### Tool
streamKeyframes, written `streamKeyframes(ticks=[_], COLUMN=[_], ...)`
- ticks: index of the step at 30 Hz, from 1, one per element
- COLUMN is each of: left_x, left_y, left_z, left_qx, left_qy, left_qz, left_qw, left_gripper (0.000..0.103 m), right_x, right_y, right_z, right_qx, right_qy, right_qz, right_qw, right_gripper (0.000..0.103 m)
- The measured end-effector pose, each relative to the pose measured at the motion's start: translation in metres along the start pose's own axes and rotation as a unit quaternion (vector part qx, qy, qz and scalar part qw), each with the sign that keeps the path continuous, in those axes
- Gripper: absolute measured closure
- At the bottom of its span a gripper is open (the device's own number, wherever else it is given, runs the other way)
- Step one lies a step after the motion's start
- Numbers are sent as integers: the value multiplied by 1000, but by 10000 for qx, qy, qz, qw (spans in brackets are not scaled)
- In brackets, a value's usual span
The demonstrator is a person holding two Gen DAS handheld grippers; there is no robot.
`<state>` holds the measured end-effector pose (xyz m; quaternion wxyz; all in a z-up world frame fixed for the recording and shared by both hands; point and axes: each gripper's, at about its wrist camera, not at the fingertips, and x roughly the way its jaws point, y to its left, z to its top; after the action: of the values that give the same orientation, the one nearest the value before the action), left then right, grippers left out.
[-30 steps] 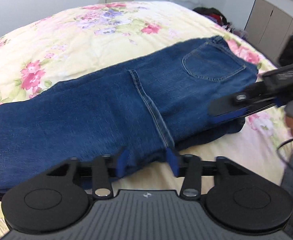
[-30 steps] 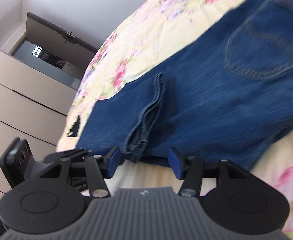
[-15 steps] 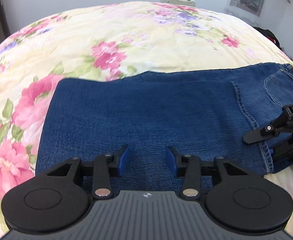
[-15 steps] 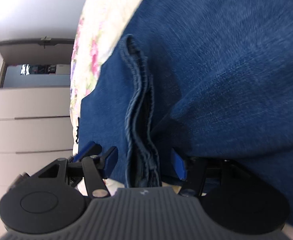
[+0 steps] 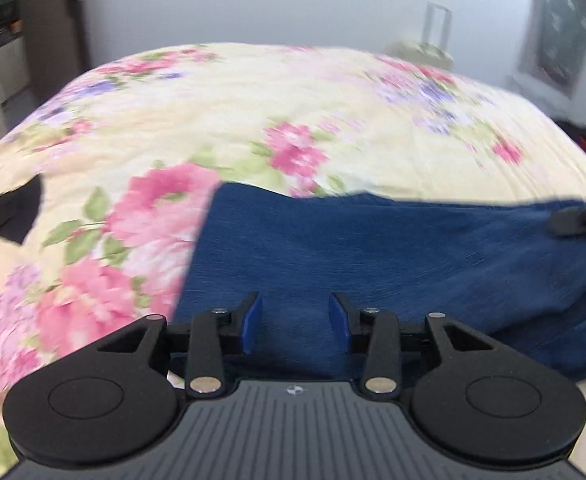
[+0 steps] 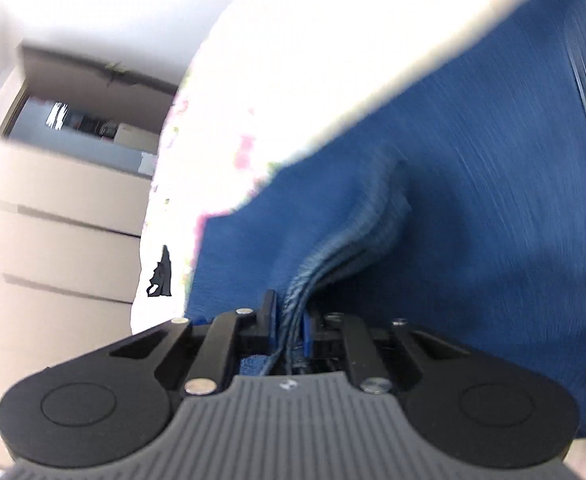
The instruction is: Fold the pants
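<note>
1. On the flowered bedspread [image 5: 253, 92] the jeans [image 5: 373, 248] lie flat, already doubled over, a long blue band stretching from the middle of the bed off to the right edge of the left wrist view.

2. Over at the hem end, the right gripper [image 6: 289, 326] has just been closing, and its jaws now pinch the stacked hems [image 6: 333, 248] between the blue pads; the denim bunches into ridges running straight into the pinch.

3. The same gripper shows as a dark tip [image 5: 573, 220] at the far right of the left wrist view, sitting on the cloth.

4. The left gripper [image 5: 295, 322] is about half open, with nothing between its jaws. It hangs over the near edge of the pants, close to the fold's left end, blue pads either side of bare denim.

5. My read of the step: one corner is secured, the other is not yet taken. This looks like the set-up for the next fold, both hands taking one edge to carry it across.

6. What the next move calls for, as I judge it: the left jaws need to come down around the edge below them and close on every layer, not just the top one.

7. Then both hands should lift together and level, so the fold line stays straight and the cloth does not skew.

8. The pictures are blurred, so exactly how many layers the right jaws have caught I cannot tell.
</note>
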<state>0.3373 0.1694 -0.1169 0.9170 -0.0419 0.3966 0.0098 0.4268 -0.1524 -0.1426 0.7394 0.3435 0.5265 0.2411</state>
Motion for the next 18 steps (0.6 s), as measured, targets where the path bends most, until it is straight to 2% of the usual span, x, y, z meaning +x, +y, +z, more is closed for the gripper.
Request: streamKeyframes(ticks=[3,5,8,11,13,14,18], left_x=[-22,-32,-40,-41,-38,-35,-21], left_y=[17,21,16,1,-12,-19,-47], left_z=[4,6,7,6,5,5,6], left_qx=[-602,-805,-781,-647,-532,-462,-137], left_qy=[-280,-365,-437,-454,-416,-387,-334], left_qz=[2,-11,9,-80,-156,-195,-264], left_qw=[9978,9961,9960,9968,9976,9980,9990], left_gripper=[56,56,56,56,56,56,56], right_x=[-34,-59,-99,-137,-160,-193,-241], right_y=[56,87,127,149,148,134,93], right_z=[18,29,43,59,69,78,102], right_qx=[-650,-1046,-1603,-2051,-2188,-2187,-2087], right_qy=[-259,-444,-715,-939,-1006,-1032,-1125], right_qz=[-109,-194,-441,-832,-1115,-1269,-1715], right_qw=[9975,9933,9835,9707,9641,9620,9562], right_gripper=[97,97,99,99,99,99,100])
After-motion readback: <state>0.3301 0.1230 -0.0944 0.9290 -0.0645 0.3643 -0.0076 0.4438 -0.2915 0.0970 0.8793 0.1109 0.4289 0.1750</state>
